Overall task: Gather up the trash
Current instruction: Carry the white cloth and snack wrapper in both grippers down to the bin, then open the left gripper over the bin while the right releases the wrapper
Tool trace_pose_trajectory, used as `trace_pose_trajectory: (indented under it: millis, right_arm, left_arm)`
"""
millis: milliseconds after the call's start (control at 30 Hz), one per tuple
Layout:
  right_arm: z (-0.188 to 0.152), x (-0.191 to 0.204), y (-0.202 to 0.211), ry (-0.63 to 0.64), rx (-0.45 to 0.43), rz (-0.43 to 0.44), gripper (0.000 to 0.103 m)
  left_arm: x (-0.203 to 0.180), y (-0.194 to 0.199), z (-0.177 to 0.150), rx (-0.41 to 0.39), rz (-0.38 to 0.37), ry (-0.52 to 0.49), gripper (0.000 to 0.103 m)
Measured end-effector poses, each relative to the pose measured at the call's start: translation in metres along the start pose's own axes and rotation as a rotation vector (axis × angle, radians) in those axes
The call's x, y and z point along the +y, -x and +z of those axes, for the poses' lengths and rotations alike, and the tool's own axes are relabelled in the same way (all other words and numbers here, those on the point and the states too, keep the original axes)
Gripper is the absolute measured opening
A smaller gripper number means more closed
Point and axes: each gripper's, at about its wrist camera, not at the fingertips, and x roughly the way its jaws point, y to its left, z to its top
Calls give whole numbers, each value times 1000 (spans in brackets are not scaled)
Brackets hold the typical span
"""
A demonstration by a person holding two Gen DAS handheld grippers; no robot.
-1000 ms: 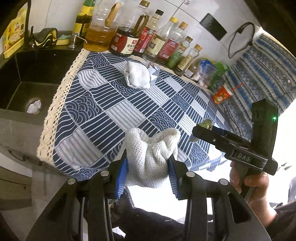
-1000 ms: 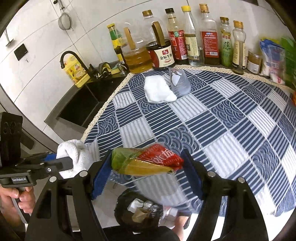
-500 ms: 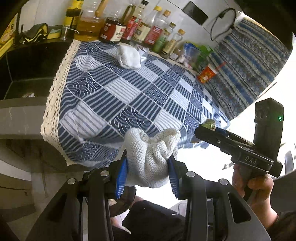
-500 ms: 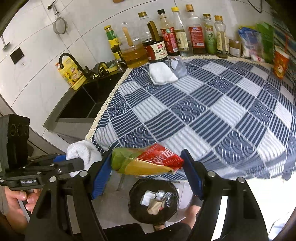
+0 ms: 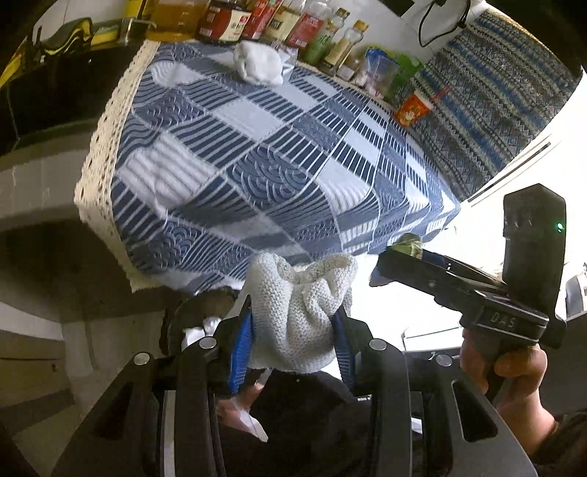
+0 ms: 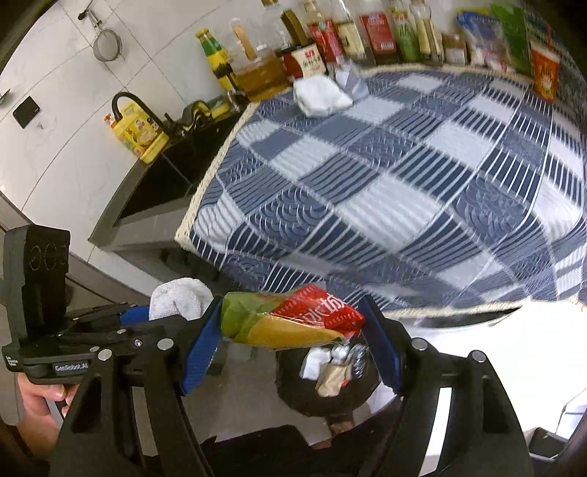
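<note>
My left gripper is shut on a white knitted cloth, held off the table's front edge. My right gripper is shut on a red, green and yellow snack wrapper, right above a black trash bin on the floor that holds paper scraps. The bin also shows in the left wrist view, partly hidden behind the left fingers. The left gripper and its cloth sit just left of the right gripper. A second white cloth and a crumpled clear plastic piece lie at the table's far side.
The table carries a blue and white patterned cloth. Several sauce and oil bottles line the back wall. An orange cup and snack bags stand at the back right. A dark sink with a yellow bottle lies left.
Both grippers have pulled back from the table and dropped lower, each holding its load. The trash bin has come further into view under the right gripper.
</note>
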Motion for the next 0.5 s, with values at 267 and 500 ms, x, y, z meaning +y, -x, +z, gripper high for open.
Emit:
trace_pose_trajectory:
  millis: [267,500]
  right_arm:
    - [-21,-22,-37,-95,113,31,73]
    - [-49,-51,-85,-205,241,49,73]
  left_arm:
    - [22,-30,-19,80,12,78,37]
    - [54,-77,-48,204,45,178,37]
